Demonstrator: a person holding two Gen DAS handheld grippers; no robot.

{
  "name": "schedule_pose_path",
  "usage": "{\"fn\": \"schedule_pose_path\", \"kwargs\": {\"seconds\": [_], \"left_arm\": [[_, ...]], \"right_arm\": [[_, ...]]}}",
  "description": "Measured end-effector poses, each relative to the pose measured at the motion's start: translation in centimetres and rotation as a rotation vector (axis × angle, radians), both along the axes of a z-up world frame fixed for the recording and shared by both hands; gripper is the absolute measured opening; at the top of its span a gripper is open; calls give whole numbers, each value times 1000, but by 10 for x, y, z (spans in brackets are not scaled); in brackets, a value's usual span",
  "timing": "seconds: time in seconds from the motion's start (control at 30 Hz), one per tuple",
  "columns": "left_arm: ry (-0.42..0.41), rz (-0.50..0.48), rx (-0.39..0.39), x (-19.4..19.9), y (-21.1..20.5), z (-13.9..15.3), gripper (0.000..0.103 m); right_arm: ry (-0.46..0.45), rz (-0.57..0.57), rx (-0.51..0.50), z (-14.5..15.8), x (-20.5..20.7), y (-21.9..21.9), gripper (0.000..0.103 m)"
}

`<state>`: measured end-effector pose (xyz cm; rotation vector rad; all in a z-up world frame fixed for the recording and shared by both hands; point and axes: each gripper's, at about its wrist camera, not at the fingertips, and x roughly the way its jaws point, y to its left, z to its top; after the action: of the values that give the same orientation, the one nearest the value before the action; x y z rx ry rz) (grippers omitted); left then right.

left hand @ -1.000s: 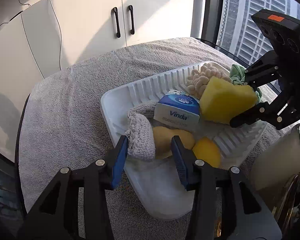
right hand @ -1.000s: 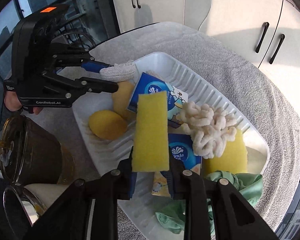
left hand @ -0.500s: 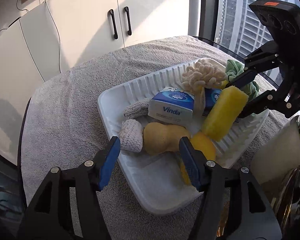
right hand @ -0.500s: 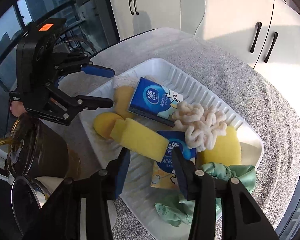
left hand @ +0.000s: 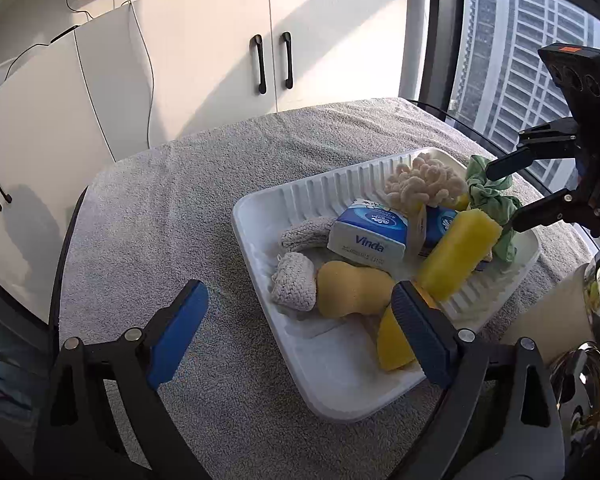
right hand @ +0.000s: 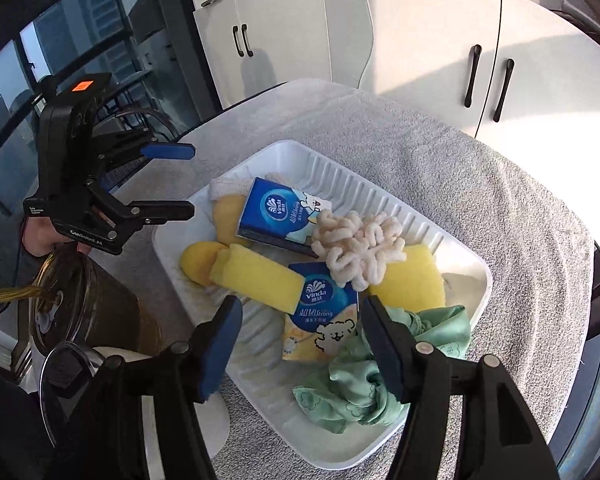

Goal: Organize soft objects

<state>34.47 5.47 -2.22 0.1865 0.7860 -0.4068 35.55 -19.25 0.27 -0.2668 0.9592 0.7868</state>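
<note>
**Both tongs let go, soft things gathered in the tray**

I have the desk (left hand: 180, 208) under a grey towel, which gives the white tray (left hand: 332, 384) a surface it should not slide on. The tray sits near my side so both tongs can reach in. Everything soft is in it: two blue tissue packs (right hand: 278, 210), a cream knitted bundle (right hand: 358, 246), a green cloth (right hand: 352, 384) spilling over the near rim, and a grey knitted pad (left hand: 294, 282) at the left end.

The long yellow sponge (right hand: 256, 272) lies slanted across the ribbed floor, propped on a round yellow sponge (right hand: 196, 260), which I judge is simply how it came to rest when freed.

My left tongs (left hand: 300, 320) have just been opening and stand wide, nothing between them. My right tongs (right hand: 300, 344) have also just been opening and hold nothing, hovering above the tissue pack and the cloth.
</note>
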Motion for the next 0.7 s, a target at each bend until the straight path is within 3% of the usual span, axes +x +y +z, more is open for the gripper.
{"fn": "schedule_pose_path", "kwargs": {"seconds": [0.17, 0.43, 0.7], "left_arm": [[-10, 70, -28, -6, 12, 8, 103], [-48, 225, -59, -32, 37, 29, 103], [-129, 319, -39, -96, 35, 52, 103]], "right_arm": [[-18, -85, 13, 9, -4, -20, 78], [-95, -226, 27, 32, -36, -48, 93], [-179, -430, 111, 61, -104, -79, 94]]}}
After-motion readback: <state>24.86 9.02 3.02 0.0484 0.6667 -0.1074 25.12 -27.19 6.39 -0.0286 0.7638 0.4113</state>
